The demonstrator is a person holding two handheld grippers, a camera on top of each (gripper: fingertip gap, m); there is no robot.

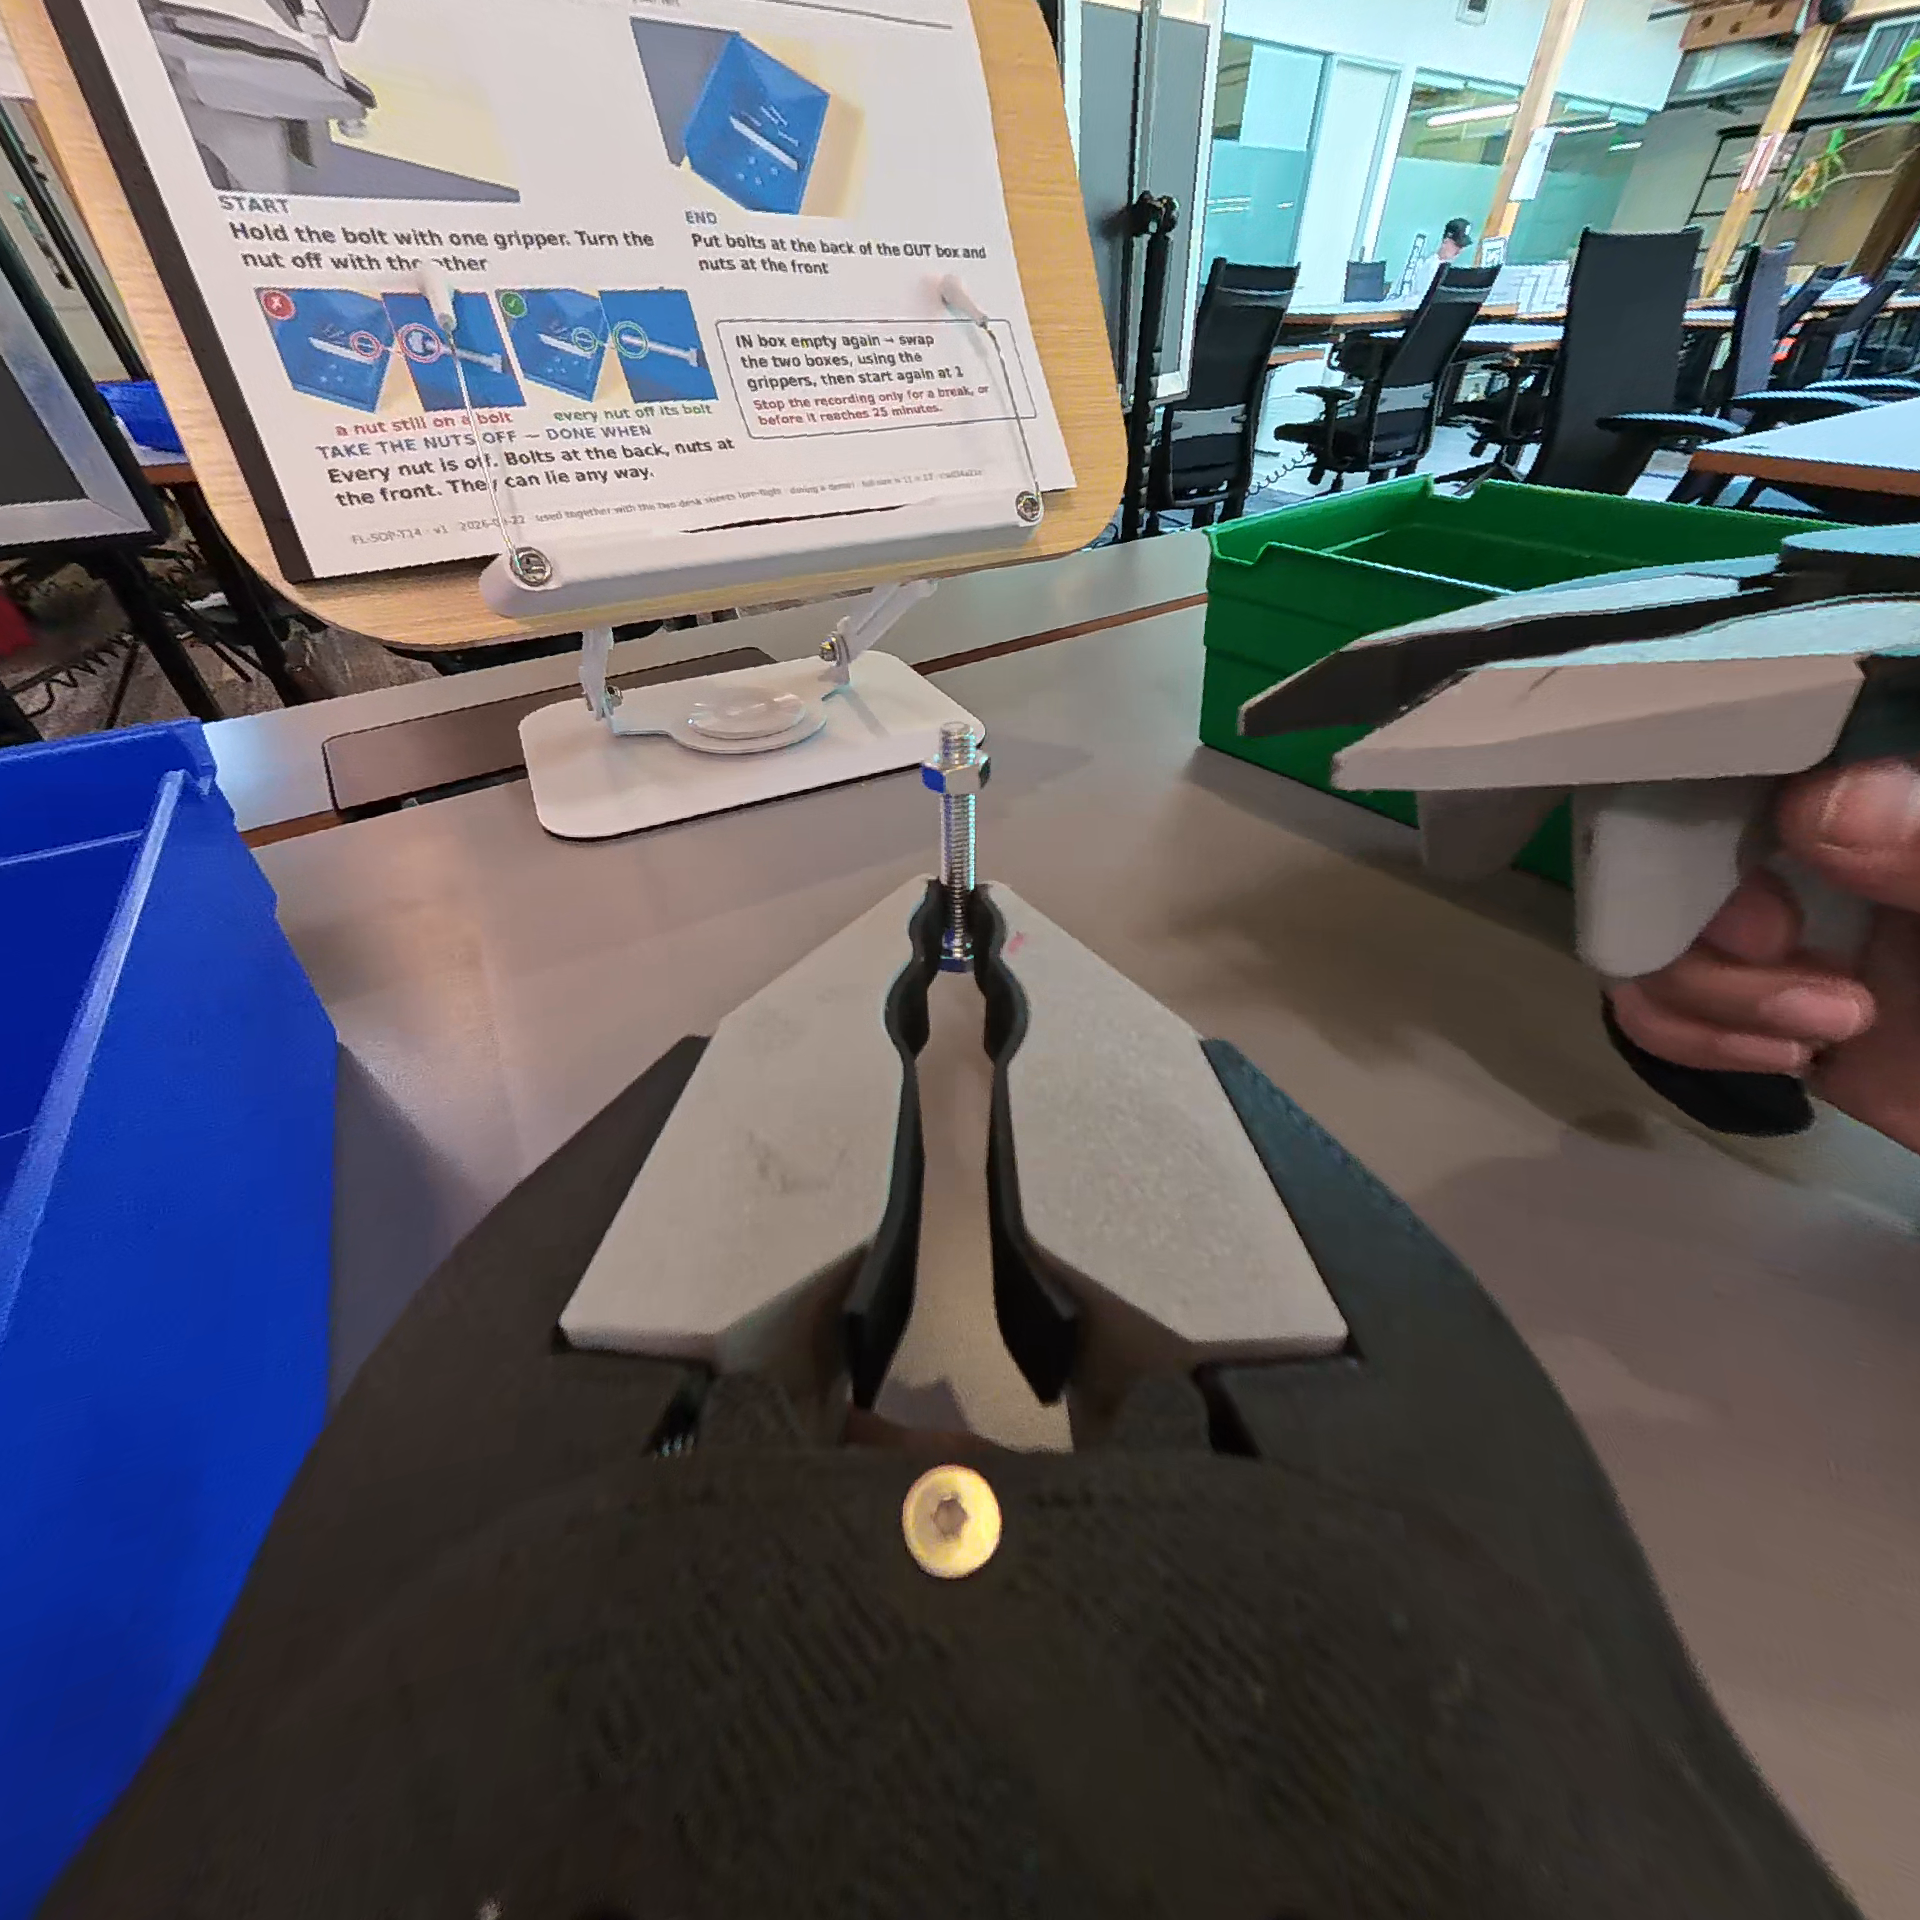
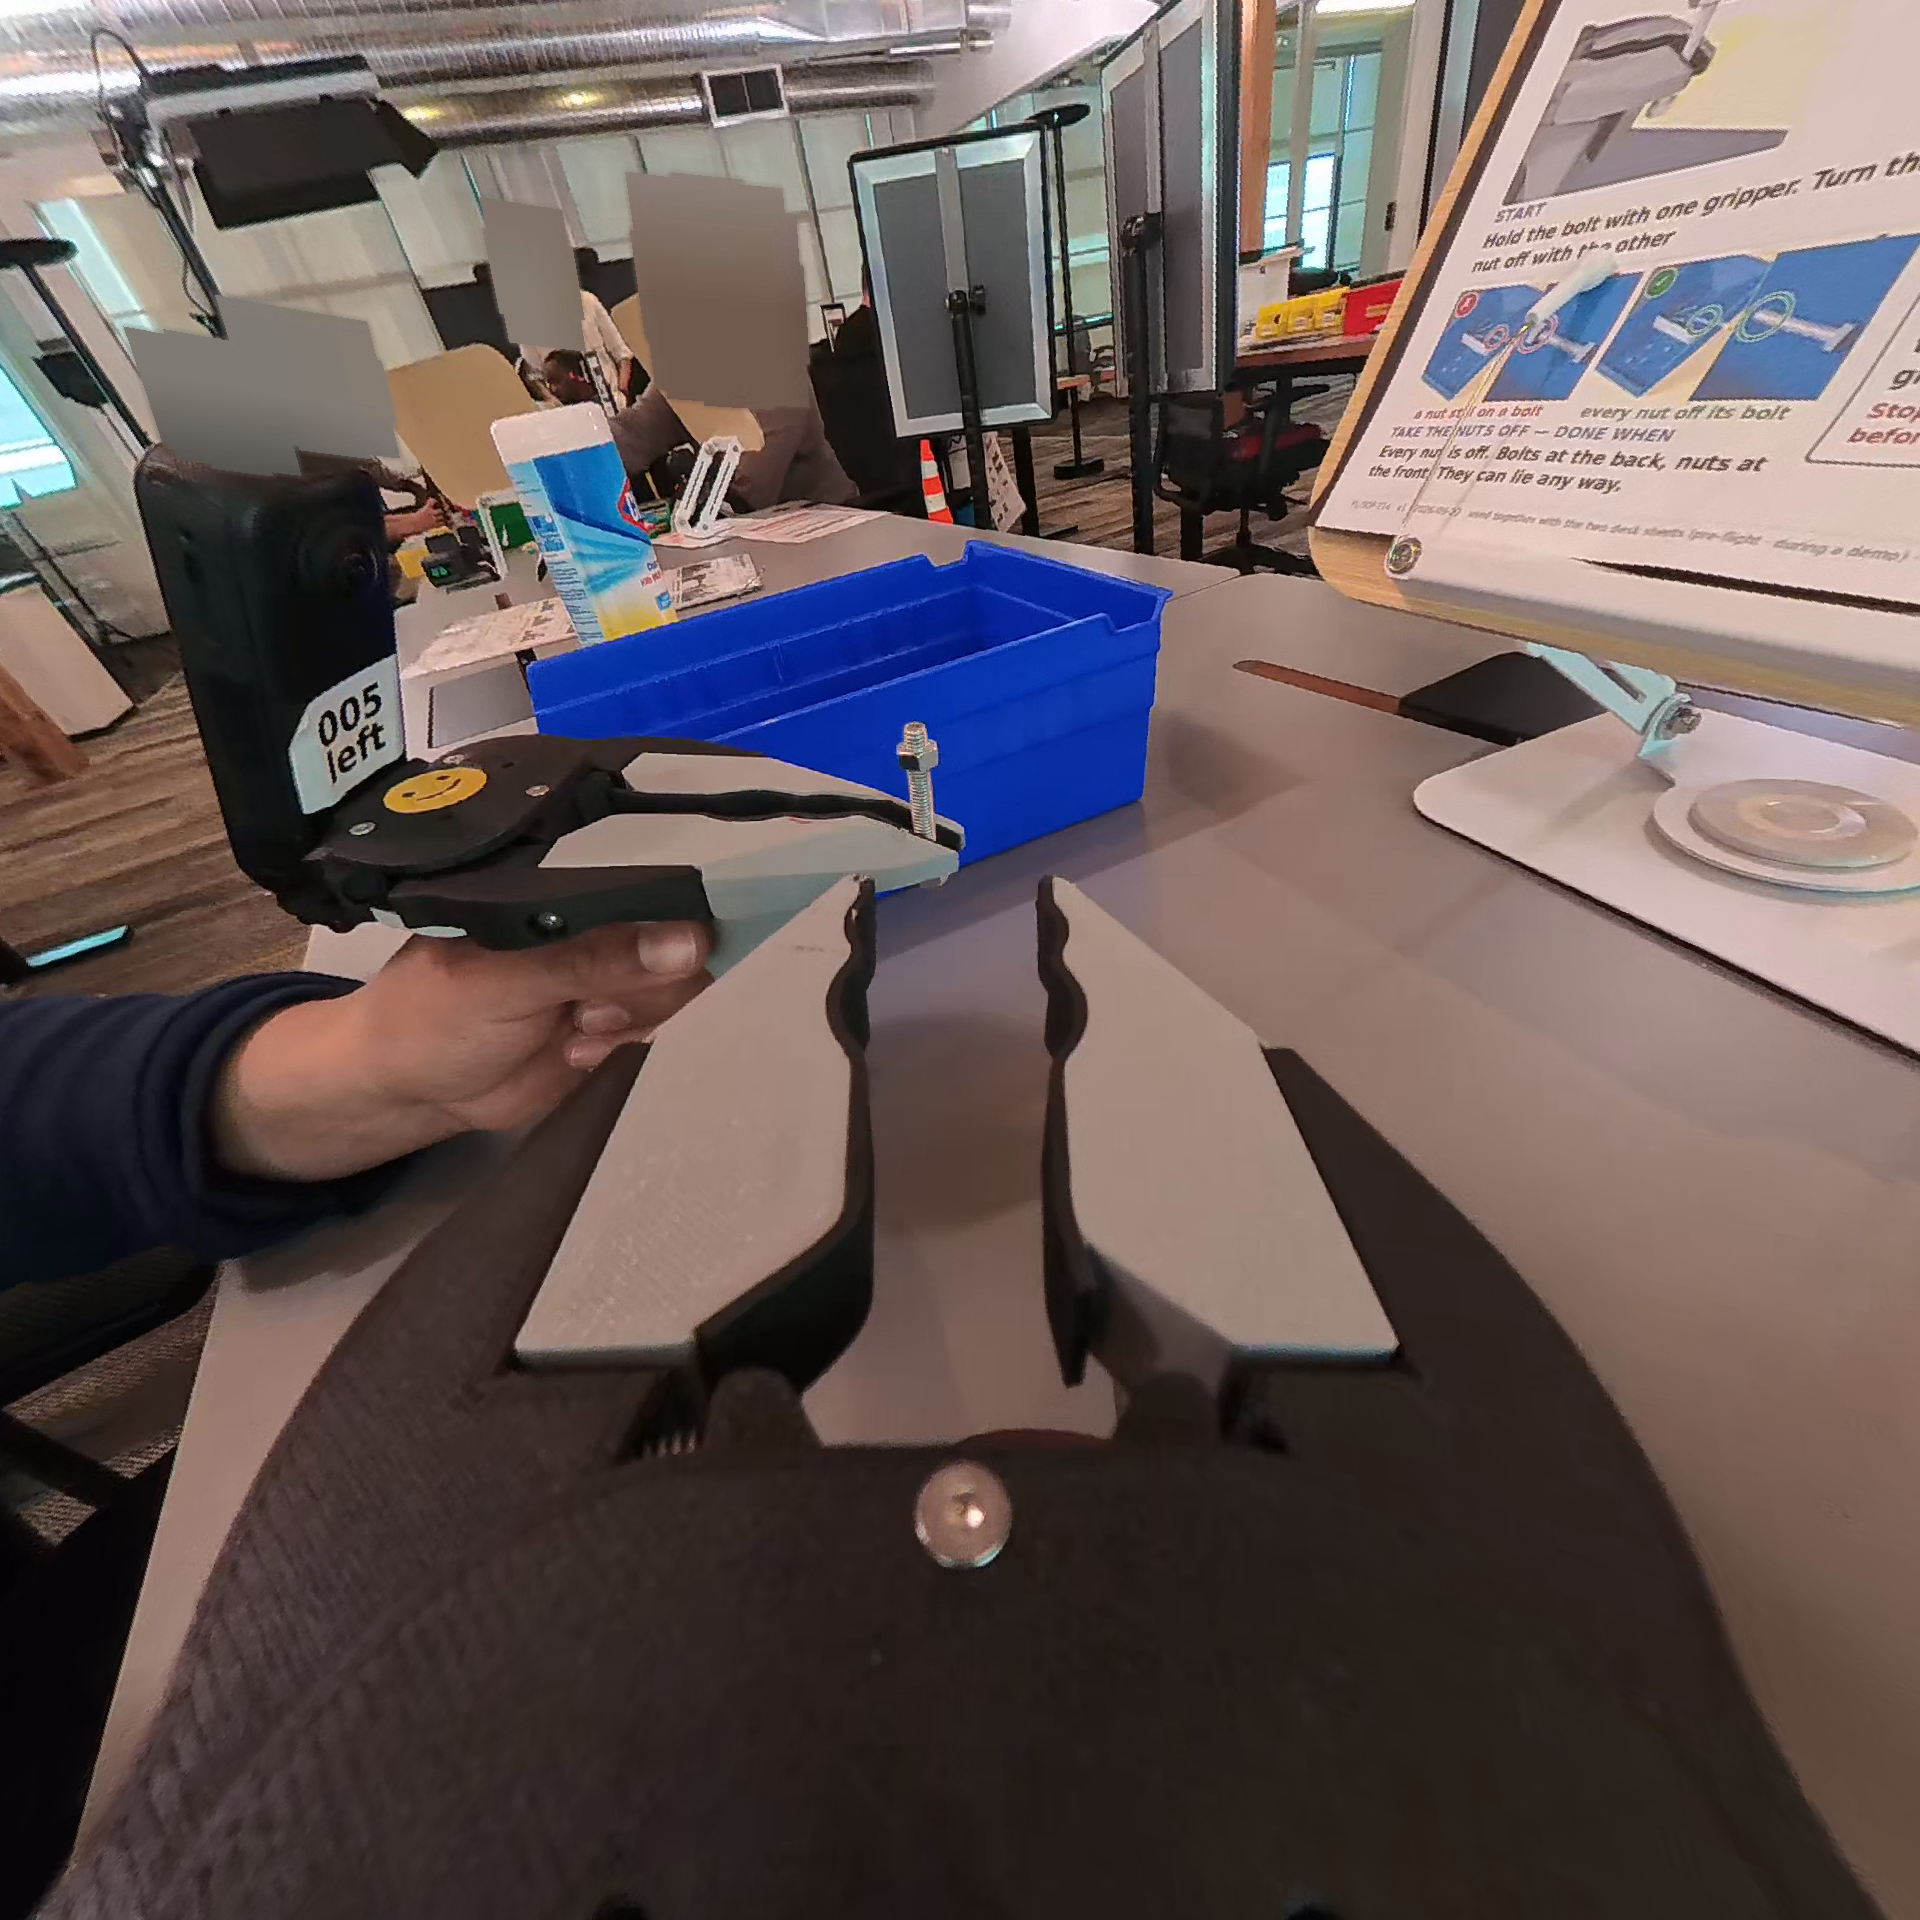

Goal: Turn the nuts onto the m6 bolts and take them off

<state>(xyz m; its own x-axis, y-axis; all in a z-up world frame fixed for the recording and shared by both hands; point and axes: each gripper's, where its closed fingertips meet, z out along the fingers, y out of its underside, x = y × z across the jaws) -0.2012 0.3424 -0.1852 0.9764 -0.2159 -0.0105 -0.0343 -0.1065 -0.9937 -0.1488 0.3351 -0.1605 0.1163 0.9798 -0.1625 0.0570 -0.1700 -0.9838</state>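
Left gripper (image 1: 954,914) clenched on the bolt (image 1: 957,831) low on its shank, near the head, so the threaded end stands upright and free above the fingertips. Nut (image 1: 956,774) sits high on the thread, just below the tip, a few threads showing above it; whether it is going on or coming off can't be told. Bolt is held in the air over the grey table (image 1: 1351,1351), between the blue bin (image 1: 156,1039) on the left and the green bin (image 1: 1455,561) on the right; low grip likely chosen to leave the nut clear for the other tool. Right gripper (image 2: 956,904) released, jaws apart and empty, hovering near the bolt but not touching; in the left view it comes in from the right, level with or slightly above the nut, tips pointed toward it. Judgement: next move is closing the right jaws on the nut's flats and twisting while the left stays steady. Risk: nut is small, a jaw could slip off it or knock the bolt crooked in the left grip. Instruction sheet stand (image 1: 748,748) sits behind the bolt, apart from it. Blue bin looks empty from the right view; the green bin's contents can't be made out.
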